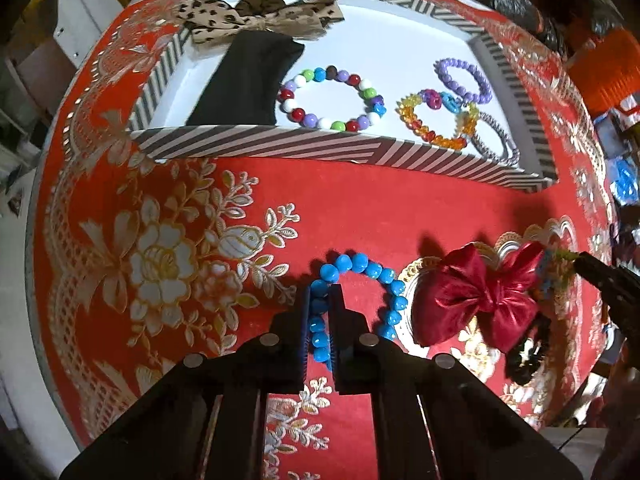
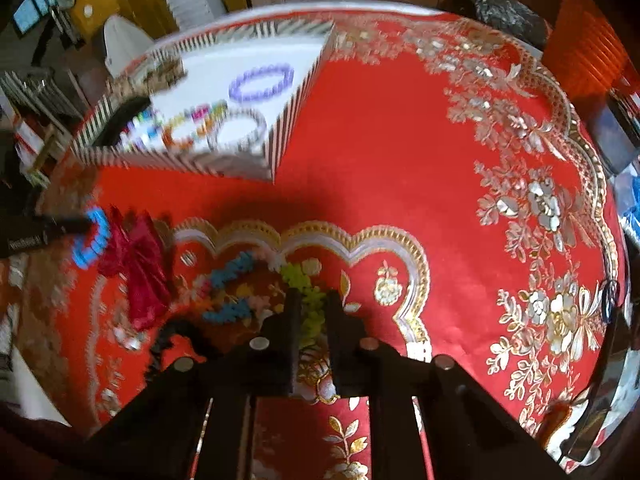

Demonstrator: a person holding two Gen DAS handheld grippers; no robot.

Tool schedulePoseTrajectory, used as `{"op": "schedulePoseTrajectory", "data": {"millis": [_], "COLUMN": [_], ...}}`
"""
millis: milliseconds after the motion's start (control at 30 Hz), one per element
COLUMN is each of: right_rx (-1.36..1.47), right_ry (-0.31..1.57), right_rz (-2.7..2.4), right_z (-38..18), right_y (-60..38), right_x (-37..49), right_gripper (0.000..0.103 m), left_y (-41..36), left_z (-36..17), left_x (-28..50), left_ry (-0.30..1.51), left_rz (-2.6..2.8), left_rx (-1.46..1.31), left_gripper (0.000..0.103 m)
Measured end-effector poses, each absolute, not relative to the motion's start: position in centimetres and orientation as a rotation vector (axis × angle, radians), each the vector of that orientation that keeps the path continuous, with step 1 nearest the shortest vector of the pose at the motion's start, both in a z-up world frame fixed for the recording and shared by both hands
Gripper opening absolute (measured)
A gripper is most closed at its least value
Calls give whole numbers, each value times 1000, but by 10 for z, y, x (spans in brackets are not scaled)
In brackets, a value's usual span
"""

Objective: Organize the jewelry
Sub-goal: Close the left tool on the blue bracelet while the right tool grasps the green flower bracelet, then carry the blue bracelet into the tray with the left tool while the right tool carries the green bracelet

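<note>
Left gripper (image 1: 324, 300) low over the cloth (image 1: 360, 208), fingers clamped on the blue bracelet (image 1: 362, 280); right gripper (image 2: 310, 312) angled down, pinching the flower bracelet (image 2: 308, 296).

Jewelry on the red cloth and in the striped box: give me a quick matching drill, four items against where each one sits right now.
Items:
1. blue bead bracelet
2. purple bracelet
3. red bow
4. leopard bow

Places:
A. draped over the back rim of the striped box
B. on the cloth, right of the blue beads
C. between the fingers of the left hand-held gripper
D. inside the box, far right corner

Pairs: 1-C, 2-D, 3-B, 4-A
</note>
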State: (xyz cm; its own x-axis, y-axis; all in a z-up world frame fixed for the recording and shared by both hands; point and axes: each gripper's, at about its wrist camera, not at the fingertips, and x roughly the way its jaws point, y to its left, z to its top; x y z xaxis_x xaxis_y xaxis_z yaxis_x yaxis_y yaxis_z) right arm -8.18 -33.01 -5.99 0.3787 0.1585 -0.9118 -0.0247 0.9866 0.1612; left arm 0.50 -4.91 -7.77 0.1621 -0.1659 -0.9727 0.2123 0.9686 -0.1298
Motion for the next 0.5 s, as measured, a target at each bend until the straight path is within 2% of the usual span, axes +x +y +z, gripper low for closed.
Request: {"op": "schedulePoseTrajectory", "data": {"millis": [500], "right_rx": [96], "right_ry": [1003], "right_rz": [174], "right_z": [26], "right_y": [-332], "right_x": [-72], "right_gripper": [12], "left_y": [-55], "left_z": [2], "left_x": [5], "left_ry": [1216], "left_rz": [-322], "left_rx": [36], "left_gripper": [0]}}
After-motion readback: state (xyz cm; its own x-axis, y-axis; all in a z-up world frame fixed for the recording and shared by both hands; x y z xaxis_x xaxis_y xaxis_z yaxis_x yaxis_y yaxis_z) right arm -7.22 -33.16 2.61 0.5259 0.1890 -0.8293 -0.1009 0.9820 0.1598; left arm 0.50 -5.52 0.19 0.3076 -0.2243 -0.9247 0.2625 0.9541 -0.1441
